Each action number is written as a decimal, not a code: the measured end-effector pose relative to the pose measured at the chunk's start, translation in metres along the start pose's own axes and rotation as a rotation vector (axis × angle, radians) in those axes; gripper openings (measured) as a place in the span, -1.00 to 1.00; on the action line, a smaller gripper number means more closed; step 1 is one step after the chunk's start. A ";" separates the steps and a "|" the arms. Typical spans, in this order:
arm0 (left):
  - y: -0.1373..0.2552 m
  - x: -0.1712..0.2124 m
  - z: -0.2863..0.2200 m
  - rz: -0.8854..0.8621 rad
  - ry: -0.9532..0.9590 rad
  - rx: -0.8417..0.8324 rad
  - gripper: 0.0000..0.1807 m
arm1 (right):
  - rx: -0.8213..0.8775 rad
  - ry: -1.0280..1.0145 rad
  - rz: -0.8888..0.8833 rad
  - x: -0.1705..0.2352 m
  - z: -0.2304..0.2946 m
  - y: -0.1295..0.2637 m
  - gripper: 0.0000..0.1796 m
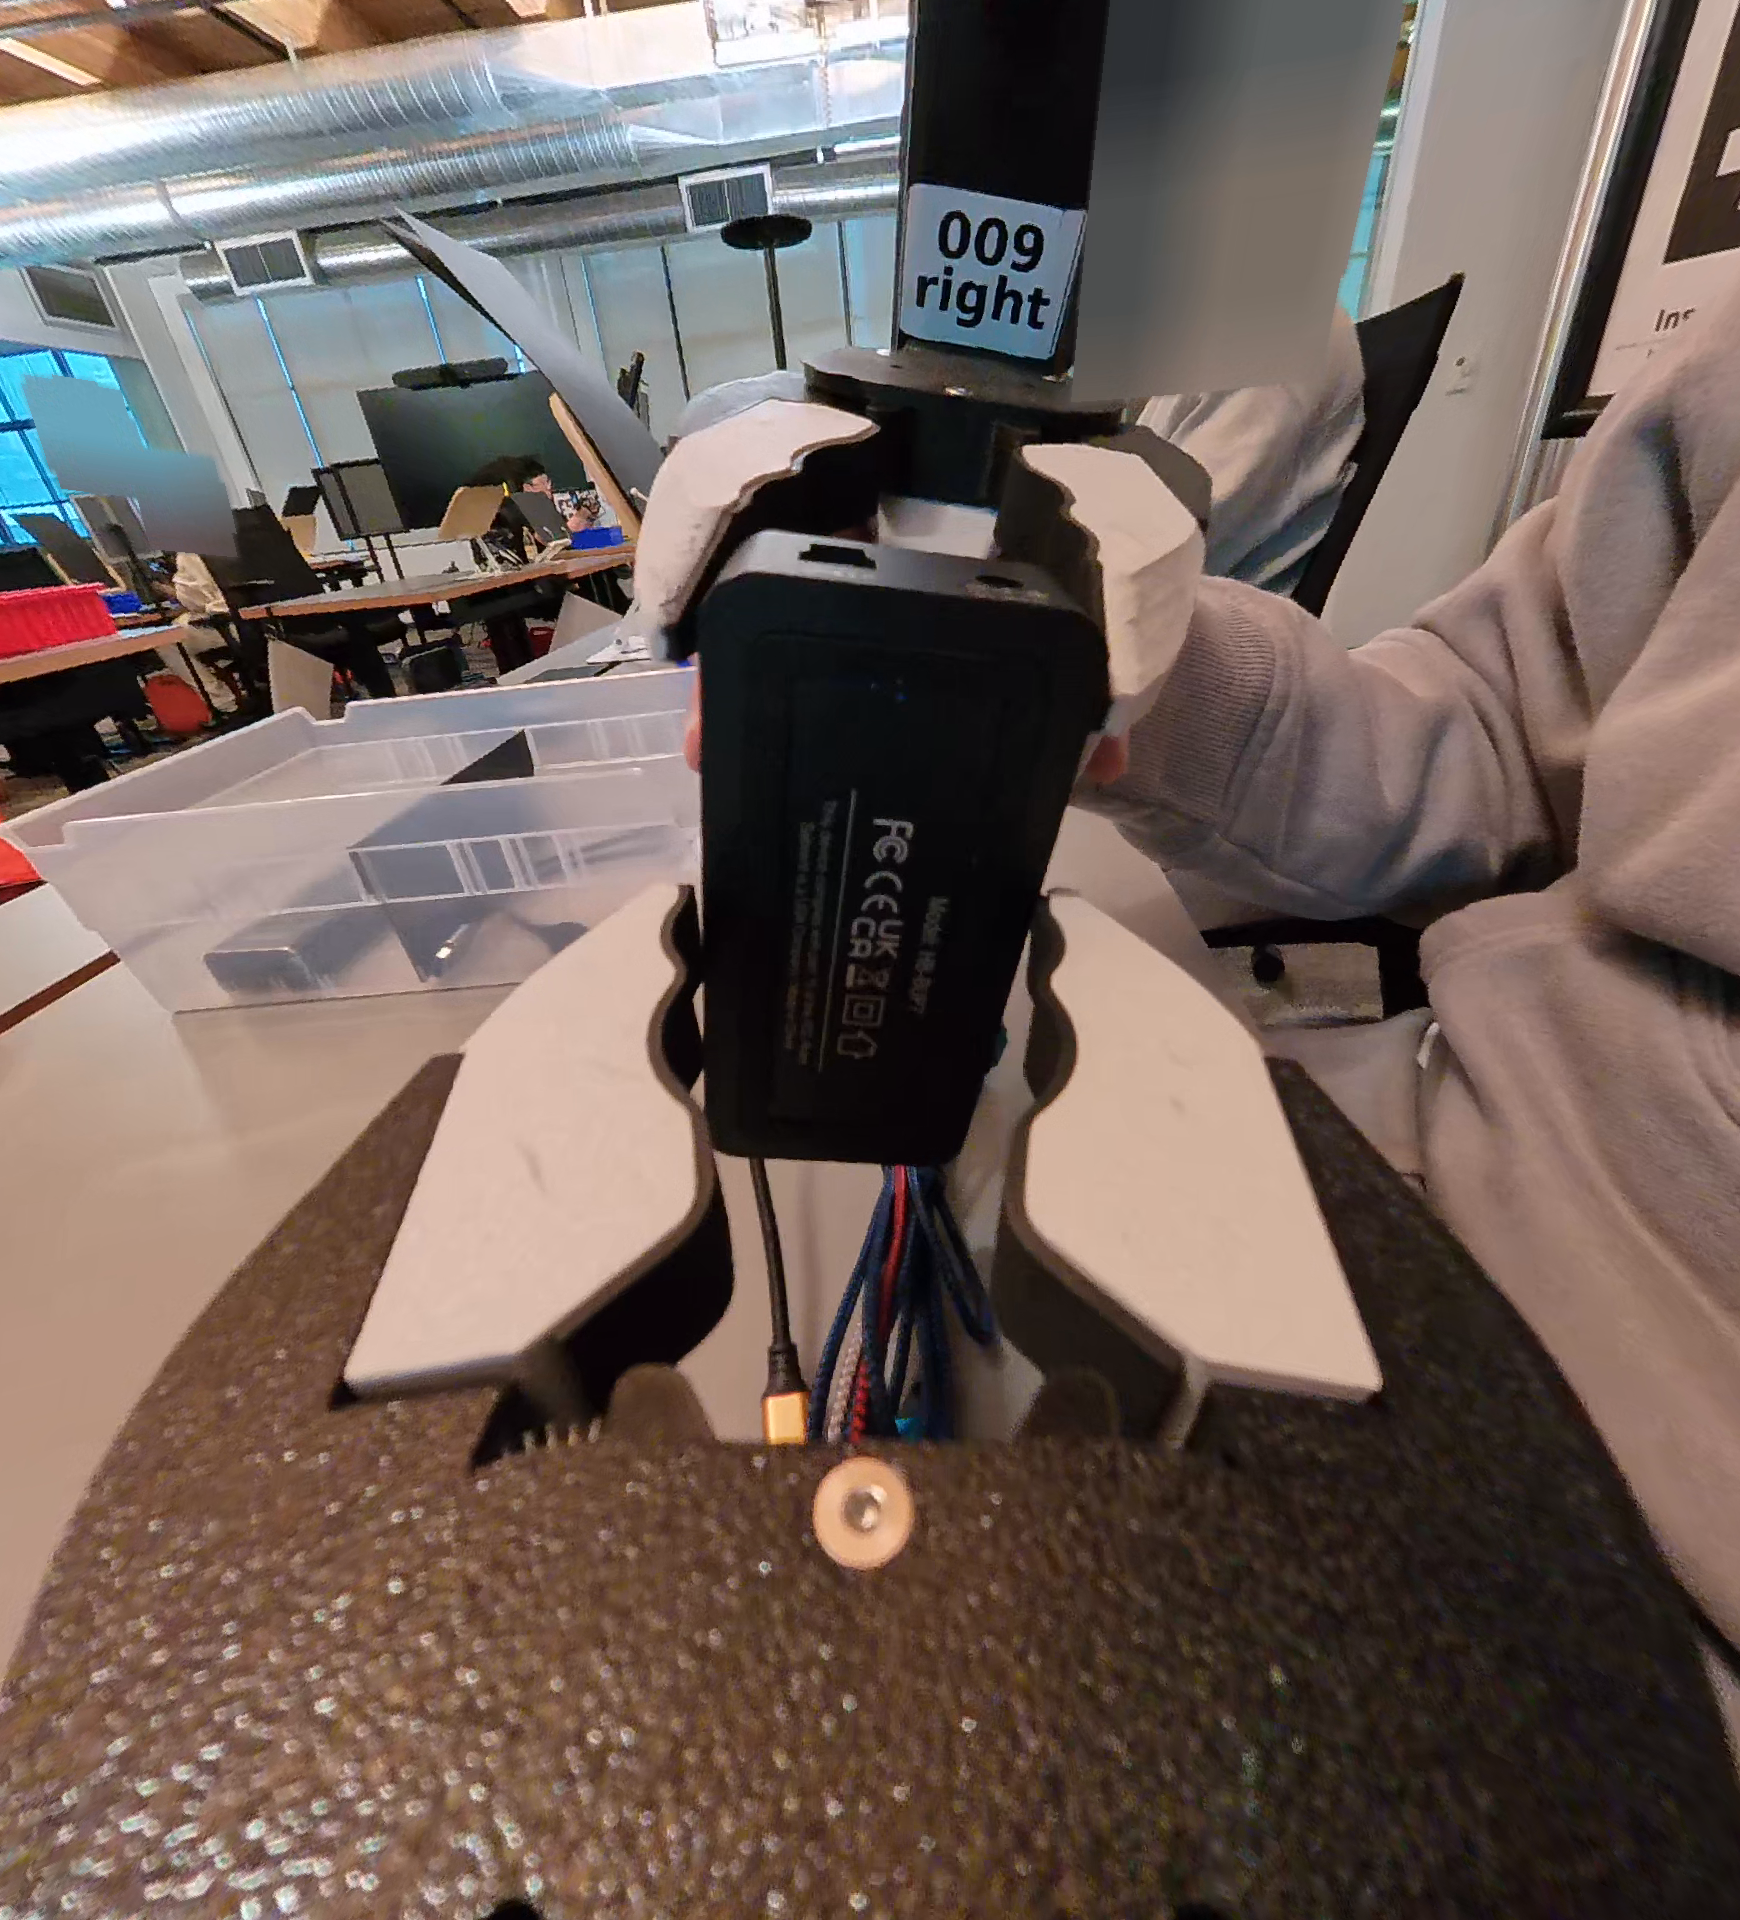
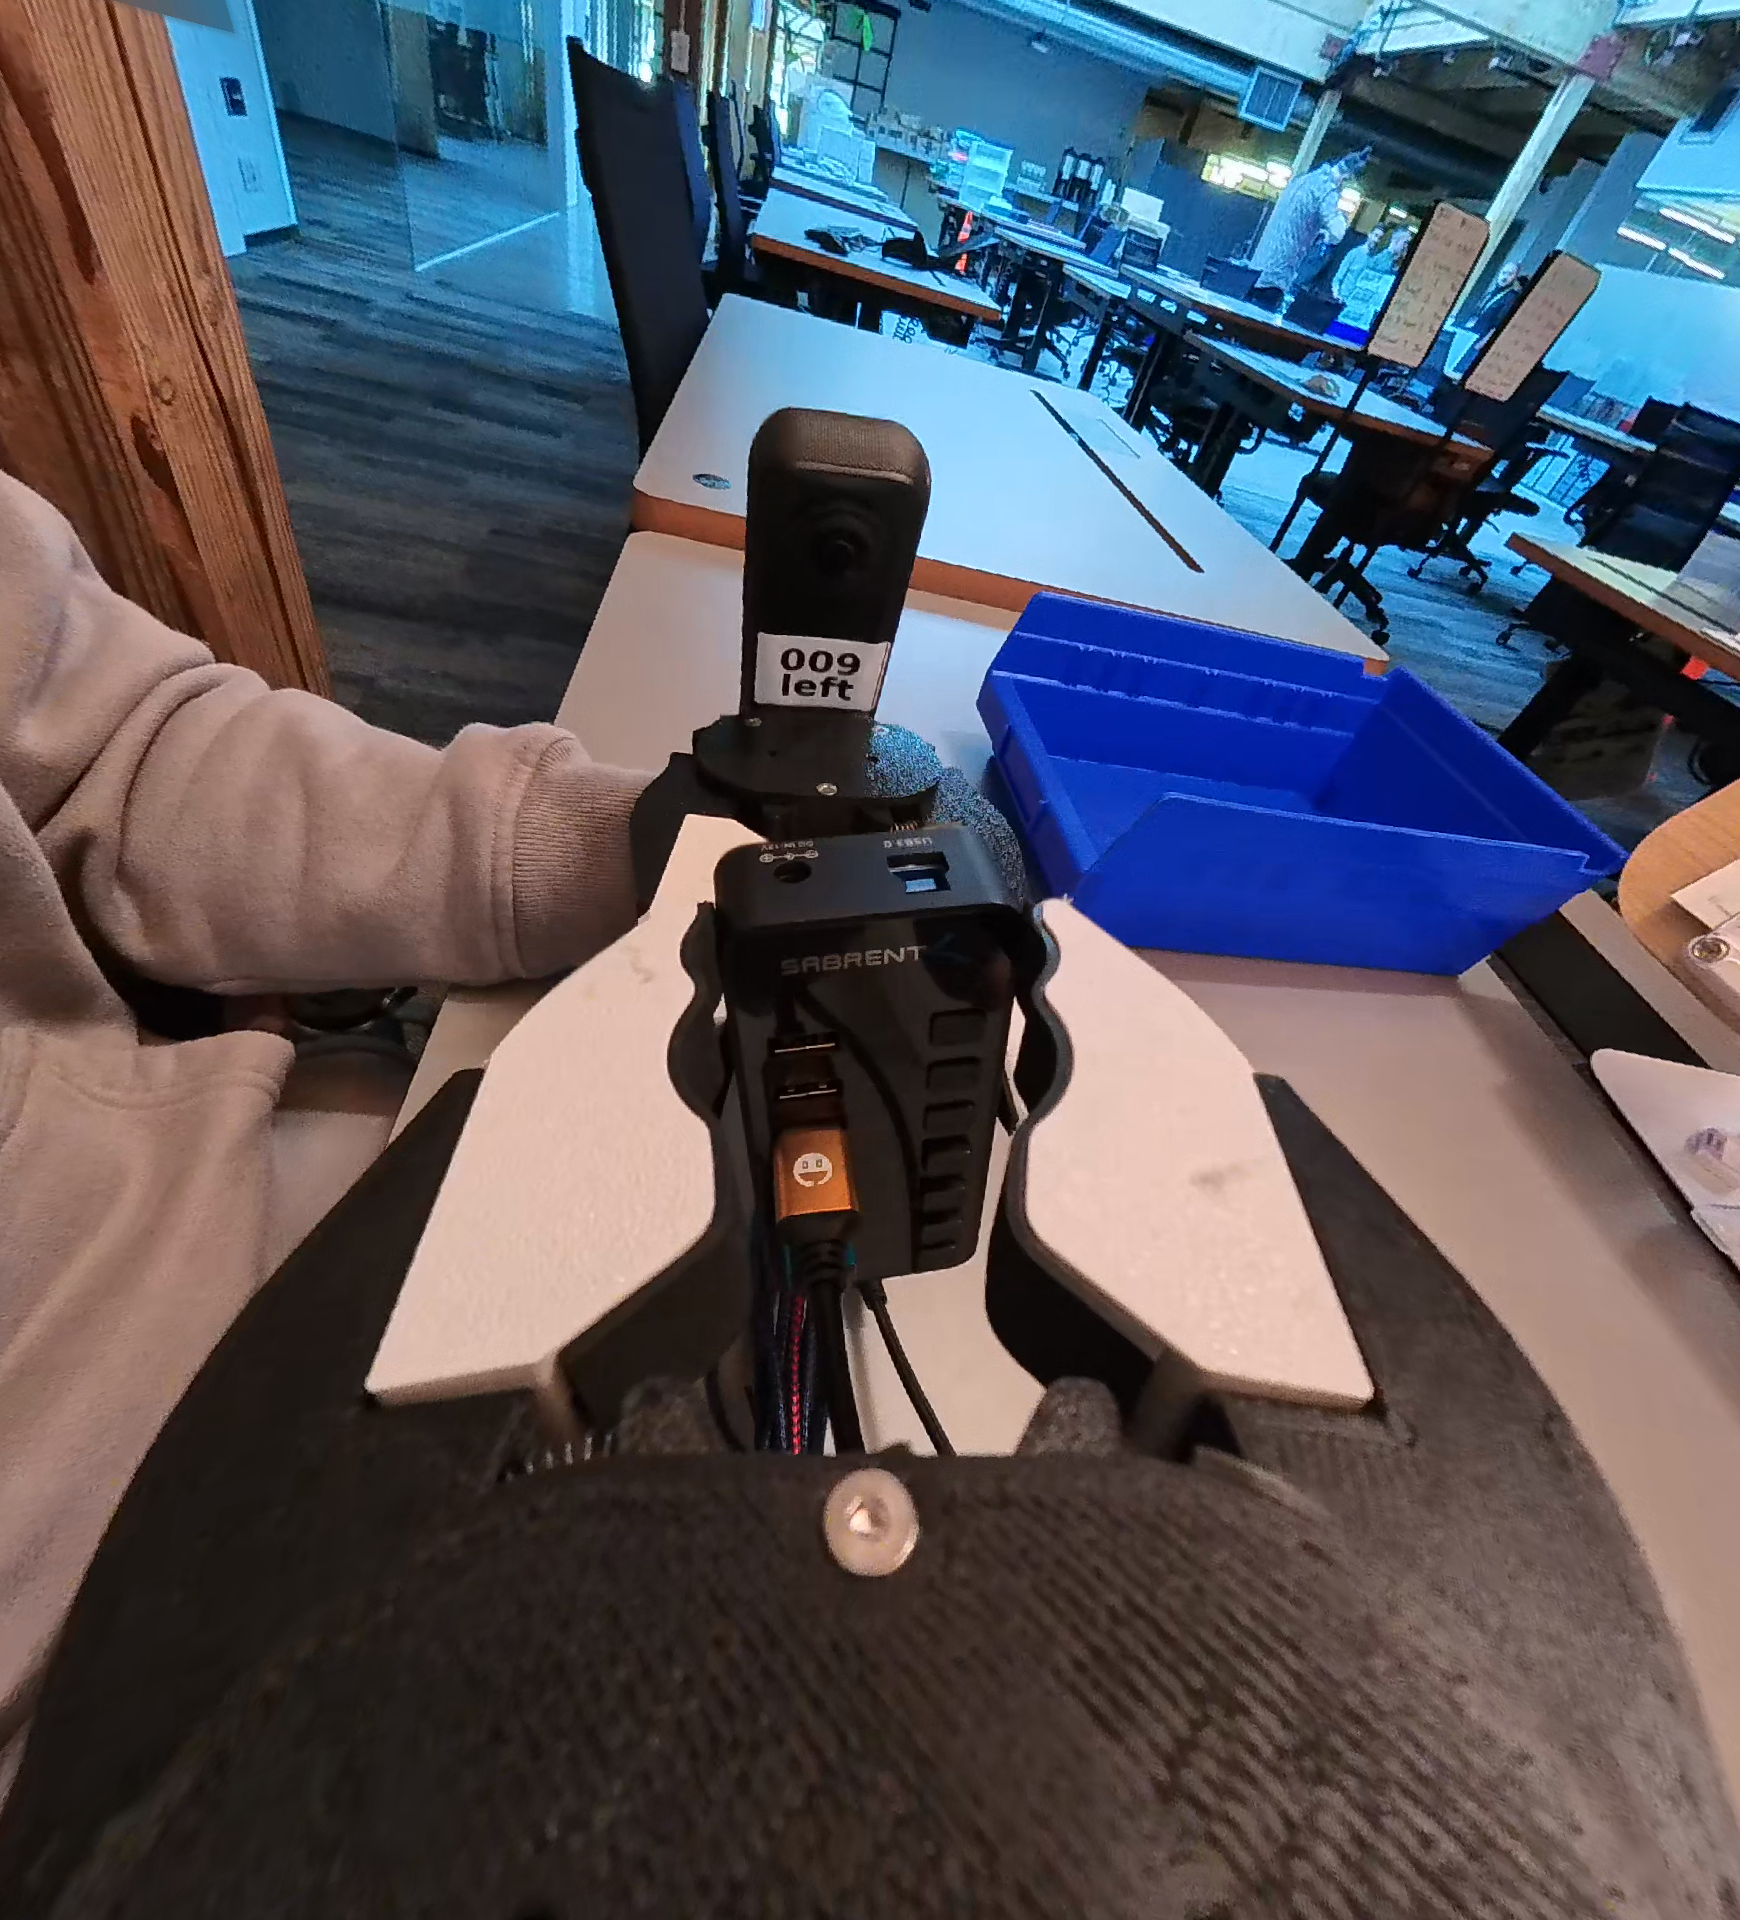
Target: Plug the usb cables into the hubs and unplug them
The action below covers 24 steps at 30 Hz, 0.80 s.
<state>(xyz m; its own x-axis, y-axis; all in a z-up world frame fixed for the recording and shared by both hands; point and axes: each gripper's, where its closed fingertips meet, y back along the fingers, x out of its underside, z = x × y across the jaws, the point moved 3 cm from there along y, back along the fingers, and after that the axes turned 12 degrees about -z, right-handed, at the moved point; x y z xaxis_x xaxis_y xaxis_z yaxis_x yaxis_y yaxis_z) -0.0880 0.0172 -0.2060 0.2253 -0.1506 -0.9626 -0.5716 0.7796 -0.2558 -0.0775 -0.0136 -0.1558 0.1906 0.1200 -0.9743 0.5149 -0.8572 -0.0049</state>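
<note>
Gripping the rigid black rectangular plastic hub (image 2: pixel 861 1049) from opposite ends above the white table (image 1: pixel 66 1122), both the left gripper (image 1: pixel 850 997) and right gripper (image 2: pixel 861 1049) are clenching its hard, light, probably slippery long edges, an orange-shelled plug (image 2: pixel 812 1174) seated

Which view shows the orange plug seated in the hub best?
The right wrist view: the orange plug sits in a port on the hub face turned to the camera. The left wrist view shows only the hub's labelled back and a loose orange plug dangling below.
</note>
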 end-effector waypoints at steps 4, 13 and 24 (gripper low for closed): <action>0.001 0.002 0.000 0.001 0.018 0.007 -0.34 | -0.011 -0.010 -0.002 0.002 0.001 -0.001 -0.38; -0.001 0.004 0.004 0.043 -0.014 -0.027 -0.36 | 0.012 -0.038 -0.024 0.004 -0.006 0.003 -0.39; 0.010 -0.001 0.017 -0.018 0.032 -0.101 -0.36 | 0.084 -0.062 0.000 0.008 -0.014 0.018 -0.44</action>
<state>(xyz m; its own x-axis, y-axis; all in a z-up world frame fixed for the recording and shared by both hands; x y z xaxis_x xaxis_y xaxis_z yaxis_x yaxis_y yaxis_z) -0.0804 0.0352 -0.2064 0.2118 -0.1850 -0.9596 -0.6447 0.7115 -0.2795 -0.0550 -0.0215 -0.1611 0.1375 0.0907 -0.9863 0.4422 -0.8967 -0.0209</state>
